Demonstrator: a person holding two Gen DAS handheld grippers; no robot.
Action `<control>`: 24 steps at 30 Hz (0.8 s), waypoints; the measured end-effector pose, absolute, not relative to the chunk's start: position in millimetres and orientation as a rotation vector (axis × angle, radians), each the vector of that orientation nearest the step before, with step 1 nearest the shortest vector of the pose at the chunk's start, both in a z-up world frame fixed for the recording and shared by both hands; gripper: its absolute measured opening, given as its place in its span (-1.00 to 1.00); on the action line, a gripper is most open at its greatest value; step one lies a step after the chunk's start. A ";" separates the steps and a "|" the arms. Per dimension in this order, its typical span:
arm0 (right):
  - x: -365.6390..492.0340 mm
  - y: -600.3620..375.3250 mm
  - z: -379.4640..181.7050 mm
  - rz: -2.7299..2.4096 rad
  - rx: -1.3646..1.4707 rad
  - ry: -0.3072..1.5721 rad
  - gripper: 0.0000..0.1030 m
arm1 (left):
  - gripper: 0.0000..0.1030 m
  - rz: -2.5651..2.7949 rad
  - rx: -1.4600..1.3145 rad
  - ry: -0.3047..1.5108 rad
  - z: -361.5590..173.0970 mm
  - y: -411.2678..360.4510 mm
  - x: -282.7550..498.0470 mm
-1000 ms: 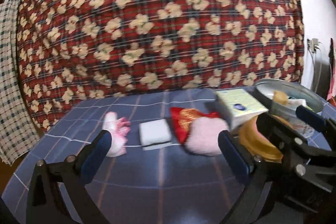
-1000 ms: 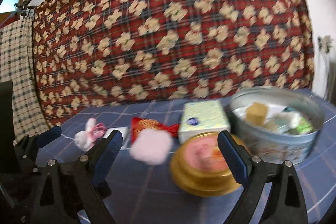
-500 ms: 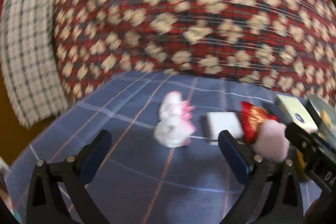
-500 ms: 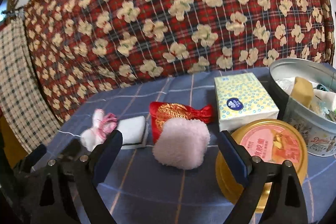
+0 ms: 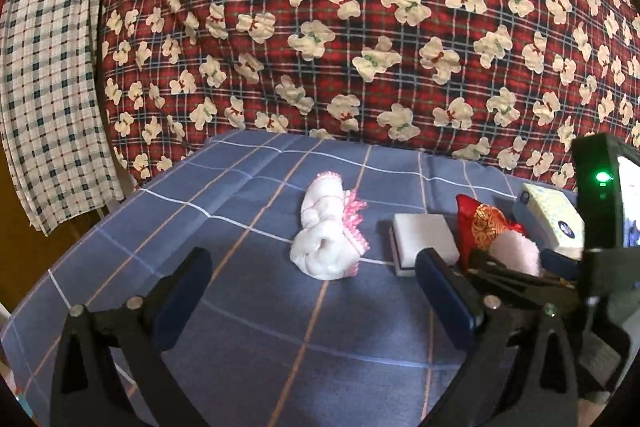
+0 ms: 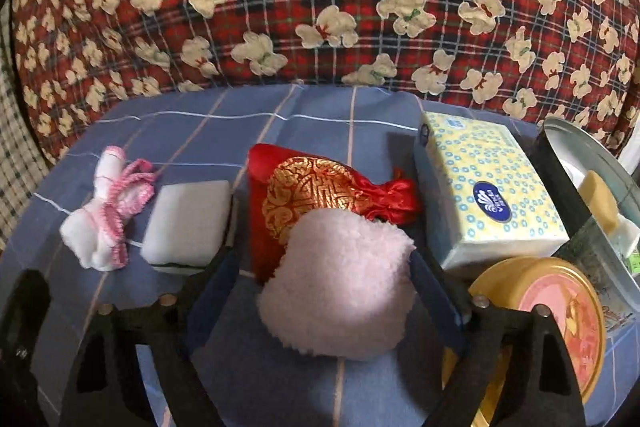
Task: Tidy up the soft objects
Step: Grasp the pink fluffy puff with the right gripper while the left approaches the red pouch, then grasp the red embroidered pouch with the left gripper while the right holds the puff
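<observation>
A: Well, which step is this?

B: The pick-up of the puff (image 6: 340,279), I'd say. The right tool (image 6: 320,291) has its jaws either side of it, and they have just been closing in, but the pads don't look pressed into the fluff yet. So it's apart, with the puff between.

A: And where does the puff sit?

B: On the desk (image 6: 180,131), leaning against the red pouch (image 6: 312,187), with the tissue pack (image 6: 484,195) just to its right and the gold lid (image 6: 560,315) near the right jaw.

A: The left tool (image 5: 312,291)?

B: Wide apart, nothing in it. It points at the white sock (image 5: 326,239), which lies on the desk beside the sponge (image 5: 424,239), not between the jaws.

A: What does the next move call for?

B: Closing the right jaws until the fluff gives, then lifting straight up so the pouch isn't dragged along. The tin (image 6: 580,163) on the right already holds a few things, so that is probably where it goes, though I can't be sure.

A: Any trouble?

B: The puff is squashy; a shallow pinch may slip off.
</observation>
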State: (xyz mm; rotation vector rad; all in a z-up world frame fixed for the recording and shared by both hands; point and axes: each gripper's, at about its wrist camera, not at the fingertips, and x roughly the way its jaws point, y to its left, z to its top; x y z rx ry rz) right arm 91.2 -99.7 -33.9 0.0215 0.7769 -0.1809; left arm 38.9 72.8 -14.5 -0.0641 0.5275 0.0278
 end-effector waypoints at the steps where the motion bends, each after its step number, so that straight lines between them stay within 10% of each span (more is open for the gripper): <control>1: 92.4 -99.6 -34.6 -0.187 0.016 0.781 0.59 | 0.99 0.028 -0.068 0.530 -14.7 73.1 39.2; 6: 98.3 -100.1 -38.7 -0.158 0.009 0.820 -0.25 | 0.99 0.031 -0.063 0.538 -15.7 72.1 40.6; 24: 49.5 -63.5 2.3 -0.088 -0.145 0.491 -0.45 | 0.98 0.051 -0.086 0.576 -21.1 77.5 47.7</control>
